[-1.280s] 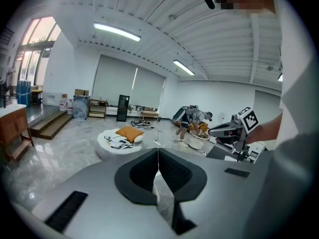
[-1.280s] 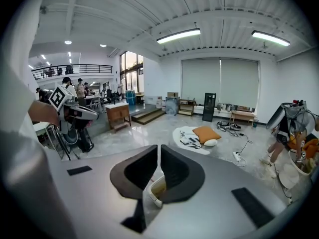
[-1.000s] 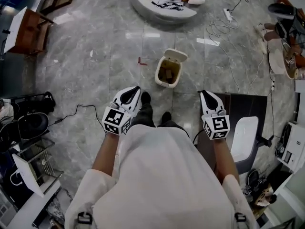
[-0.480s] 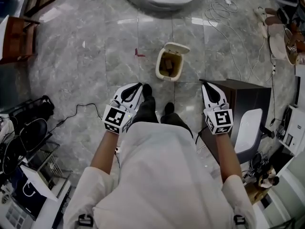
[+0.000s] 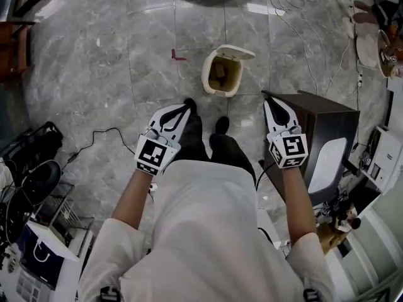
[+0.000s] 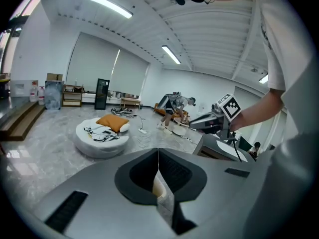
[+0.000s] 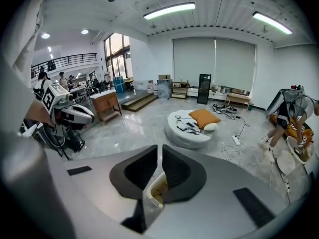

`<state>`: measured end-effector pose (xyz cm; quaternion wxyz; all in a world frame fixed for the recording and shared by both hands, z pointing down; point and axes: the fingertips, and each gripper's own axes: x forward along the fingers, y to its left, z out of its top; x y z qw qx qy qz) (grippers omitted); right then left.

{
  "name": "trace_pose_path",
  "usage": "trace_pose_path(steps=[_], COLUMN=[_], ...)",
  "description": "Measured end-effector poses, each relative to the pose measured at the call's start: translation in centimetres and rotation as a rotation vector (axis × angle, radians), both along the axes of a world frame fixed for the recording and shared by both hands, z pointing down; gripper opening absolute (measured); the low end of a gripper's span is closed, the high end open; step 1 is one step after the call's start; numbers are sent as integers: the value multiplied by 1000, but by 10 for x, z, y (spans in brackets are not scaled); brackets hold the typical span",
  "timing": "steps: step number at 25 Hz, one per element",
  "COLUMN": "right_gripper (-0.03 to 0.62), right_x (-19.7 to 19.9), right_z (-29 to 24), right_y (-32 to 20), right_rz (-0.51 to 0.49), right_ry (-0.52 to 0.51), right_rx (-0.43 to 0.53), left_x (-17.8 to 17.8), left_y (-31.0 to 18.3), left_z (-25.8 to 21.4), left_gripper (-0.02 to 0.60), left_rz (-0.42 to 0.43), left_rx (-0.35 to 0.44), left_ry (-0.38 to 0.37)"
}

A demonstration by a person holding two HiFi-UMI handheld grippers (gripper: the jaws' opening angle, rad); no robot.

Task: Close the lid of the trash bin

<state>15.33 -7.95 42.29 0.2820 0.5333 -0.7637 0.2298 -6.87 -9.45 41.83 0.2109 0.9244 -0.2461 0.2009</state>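
The left gripper [image 6: 158, 153] has its jaws pressed together with nothing between them. The right gripper [image 7: 160, 152] has its jaws together too, save for a thin slit, and they hold nothing. In each gripper view a piece of the cream bin [image 5: 221, 75] shows below the tips, through the gap under the jaws; neither gripper touches it. In the head view both grippers point forward and down, the left with its tips beside the person's left shoe [image 5: 191, 109], the right over the near corner of a dark cabinet [image 5: 334, 121]. The bin stands upright on the grey marble floor [image 5: 107, 68], just ahead of the shoes, farther out than the two grippers' tips and well apart from both. Its lid [image 5: 238, 51] stands raised at the far rim, so the bin is open, and something brown [image 5: 218, 70] lies inside. A small red mark [image 5: 177, 56] sits on the floor left of the bin. A black cable [image 5: 94, 134] runs across the floor at the left, toward dark gear at the edge. White cords [image 5: 296, 17] trail on the floor at the far right. Farther off, the gripper views show a round white cushion bed [image 7: 188, 129] with an orange pillow [image 7: 203, 117] on it, under a ceiling with strip lights [image 7: 169, 10]
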Motion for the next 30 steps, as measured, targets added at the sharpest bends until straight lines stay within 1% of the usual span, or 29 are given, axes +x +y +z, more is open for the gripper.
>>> trace_pose_path(steps=[8,15,21,25,30], right_gripper=[37,40,94,124,143], right_x=[-1,14,27,33,42], right_z=[37,79,123,149,176], right_y=[-28,-44,-63,-75,-91], right_rz=[-44,-102,-169,-197,-245], right_ry=[-8,-16,-40,-33,-29], right_rx=[-64,-126,-199,-212,-239], left_x=[1,9,20,31,48], left_y=[-11,-12,-11,-8,-3], left_z=[24,47,66,80,95], left_gripper=[18,18,18,18,18], left_rz=[-45,-114,-206,-221,-232], left_rx=[-48,-72,-110,-119,-126], left_ry=[9,-3,-4,-3,-8])
